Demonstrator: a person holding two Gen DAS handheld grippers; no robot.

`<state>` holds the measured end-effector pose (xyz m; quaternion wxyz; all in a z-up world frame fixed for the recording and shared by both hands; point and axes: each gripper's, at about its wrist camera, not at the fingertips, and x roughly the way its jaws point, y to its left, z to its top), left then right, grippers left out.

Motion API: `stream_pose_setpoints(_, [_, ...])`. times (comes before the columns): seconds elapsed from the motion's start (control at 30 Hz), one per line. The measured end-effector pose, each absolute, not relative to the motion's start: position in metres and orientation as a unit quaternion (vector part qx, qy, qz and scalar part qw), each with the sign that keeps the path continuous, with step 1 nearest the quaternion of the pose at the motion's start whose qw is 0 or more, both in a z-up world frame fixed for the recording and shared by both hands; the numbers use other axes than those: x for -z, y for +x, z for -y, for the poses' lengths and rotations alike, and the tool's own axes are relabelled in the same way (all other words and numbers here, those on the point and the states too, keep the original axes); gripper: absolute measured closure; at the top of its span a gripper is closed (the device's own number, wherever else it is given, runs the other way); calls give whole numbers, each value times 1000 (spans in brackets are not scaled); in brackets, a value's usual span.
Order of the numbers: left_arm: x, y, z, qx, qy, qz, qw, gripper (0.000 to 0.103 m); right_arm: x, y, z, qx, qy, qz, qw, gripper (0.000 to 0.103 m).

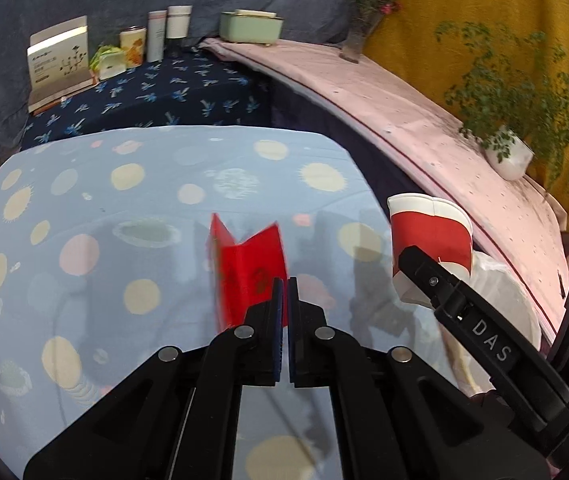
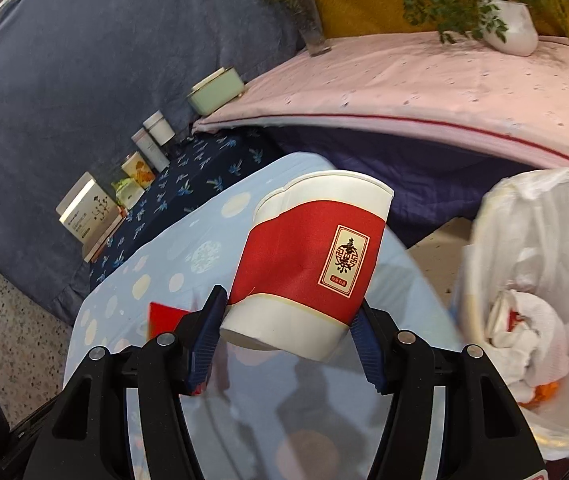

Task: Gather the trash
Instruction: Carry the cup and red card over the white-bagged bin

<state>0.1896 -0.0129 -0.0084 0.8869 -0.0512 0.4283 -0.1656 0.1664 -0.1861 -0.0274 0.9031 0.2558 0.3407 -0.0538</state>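
- Cup [image 2: 308, 264] is pinched low on its wall by the right gripper [image 2: 284, 320]; one blue pad on each side, just above the base, cup tilted with its rim away from the fingers.
- Rim is seen dented on one side: thin paper, so it is judged light, soft and easily crushed. Grip near the base is the stiffest spot; squeeze should be kept light.
- Whether liquid is inside cannot be told; the tilt would spill any.
- Cup surface: white paper with a red band and a printed label, smooth, slightly glossy; some slip between the pads is possible.
- Card [image 1: 250, 268] is held by the left gripper [image 1: 284, 300], fingers pressed nearly together on its near edge; it is a thin red folded sheet standing out ahead of the fingertips.
- Card is judged very light and floppy; an edge pinch is adequate, but it may swing or slide out. Motion blur hides print detail.
- Bin [image 2: 532, 240] is to the right of the right fingers, near, lined with a thin white plastic bag; crumpled white tissue and something orange are seen inside.
- Bag liner is soft and loose; its rim could be caught by a finger.
- Table [image 1: 124, 200] lies under both grippers, covered in a light blue dotted cloth under a glossy, reflective sheet.
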Motion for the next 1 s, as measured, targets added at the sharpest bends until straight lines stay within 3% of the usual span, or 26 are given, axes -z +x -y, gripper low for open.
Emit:
stream_pose_setpoints(0.63, [-13,118,153,268,22,-412,871,102,10,50,317,143,273,-290,906,45])
stream_pose_setpoints(0.83, [-9,114,157,247,18,-418,874,99,15,33,334,154,281,-288,902,45])
stream_pose_setpoints(0.9, [-4,123,145,219,18,-425,878,87,17,32,333,151,281,-291,902,45])
stream_pose_setpoints(0.97, [2,134,126,182,8,-429,885,54,19,35,328,145,280,-293,903,45])
stream_pose_setpoints(1.0, [4,139,114,163,1,-426,890,50,20,37,324,141,278,-295,903,45])
